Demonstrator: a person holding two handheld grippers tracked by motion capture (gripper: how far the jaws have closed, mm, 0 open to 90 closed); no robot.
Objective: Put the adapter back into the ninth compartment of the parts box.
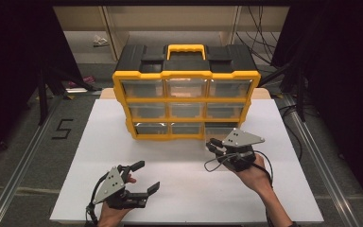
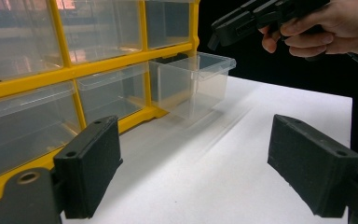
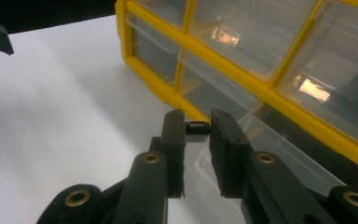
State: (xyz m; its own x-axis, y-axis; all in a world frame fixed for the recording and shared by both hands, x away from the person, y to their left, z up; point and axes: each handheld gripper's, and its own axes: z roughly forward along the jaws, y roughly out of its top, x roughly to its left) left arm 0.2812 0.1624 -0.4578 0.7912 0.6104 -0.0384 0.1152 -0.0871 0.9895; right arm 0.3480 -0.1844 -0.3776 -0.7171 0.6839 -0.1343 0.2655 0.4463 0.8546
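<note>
High view first: one yellow-framed organizer stands on the white table, black top, a single yellow carry handle, and nine clear drawers counted across its face, three rows of three. Eight sit flush; one, the bottom-right drawer, is pulled partway out toward the person.

Two grippers are in play, one per hand. Over on the right, the right gripper hovers just above that open drawer, its two jaws drawn close, nipping a small black part between the tips. The right gripper view shows it cleanly: one little dark piece bridged across the narrow gap, with the drawer's clear rim directly beneath and the yellow frame running behind.

Down at the near-left, the left gripper sits low over bare table, well apart from the organizer, its two jaws spread wide with nothing between them. From the left gripper view, the drawer juts from the frame's corner, and the right hand hangs above it with its gripper.
</note>
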